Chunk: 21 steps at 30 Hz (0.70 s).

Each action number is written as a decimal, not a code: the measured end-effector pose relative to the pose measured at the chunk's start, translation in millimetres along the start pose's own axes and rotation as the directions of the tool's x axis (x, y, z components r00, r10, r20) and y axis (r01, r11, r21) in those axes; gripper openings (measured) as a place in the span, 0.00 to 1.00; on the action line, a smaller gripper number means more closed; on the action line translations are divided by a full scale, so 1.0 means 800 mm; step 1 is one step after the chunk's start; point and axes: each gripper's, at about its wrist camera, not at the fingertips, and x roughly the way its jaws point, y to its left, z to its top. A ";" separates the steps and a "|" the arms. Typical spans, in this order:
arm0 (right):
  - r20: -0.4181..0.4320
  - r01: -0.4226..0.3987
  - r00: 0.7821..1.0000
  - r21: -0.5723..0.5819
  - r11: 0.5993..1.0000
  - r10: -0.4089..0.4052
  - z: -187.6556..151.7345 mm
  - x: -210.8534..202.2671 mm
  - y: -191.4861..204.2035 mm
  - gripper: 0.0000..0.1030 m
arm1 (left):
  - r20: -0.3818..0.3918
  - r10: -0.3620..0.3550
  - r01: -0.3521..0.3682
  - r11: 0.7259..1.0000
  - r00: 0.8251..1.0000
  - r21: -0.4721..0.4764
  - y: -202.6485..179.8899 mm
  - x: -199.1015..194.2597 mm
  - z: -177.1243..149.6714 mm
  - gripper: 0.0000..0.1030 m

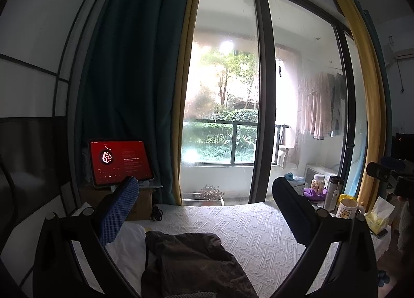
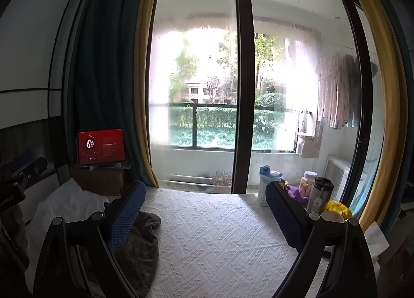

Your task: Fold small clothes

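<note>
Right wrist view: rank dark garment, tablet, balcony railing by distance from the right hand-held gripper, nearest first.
1. Dark garment: on the bed, at the left finger of the right hand-held gripper.
2. Tablet: propped at the bed's far left end, by the curtain.
3. Balcony railing: outside, beyond the glass.

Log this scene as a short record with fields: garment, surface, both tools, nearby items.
garment: crumpled dark grey-brown fabric garment, unfolded, lying on the bed
surface: white textured bedspread
left tool: open, holding nothing, above the garment
right tool: open, holding nothing; garment lies by its left finger
pillow: white pillow, left of the garment
screen: red-lit tablet propped on a cardboard box
</note>
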 end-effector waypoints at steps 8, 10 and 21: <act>-0.002 -0.005 1.000 0.005 1.000 0.005 -0.001 0.000 -0.002 0.92 | -0.003 0.006 -0.006 1.000 1.000 -0.004 0.001 -0.001 0.001 0.99; -0.002 -0.004 1.000 0.005 1.000 0.004 -0.001 0.000 -0.002 0.92 | -0.004 0.004 -0.004 1.000 1.000 -0.005 0.001 -0.001 0.001 0.99; -0.004 0.001 1.000 0.009 1.000 -0.001 -0.004 0.000 -0.002 0.92 | -0.010 0.004 -0.004 1.000 1.000 0.000 0.001 -0.001 -0.004 0.99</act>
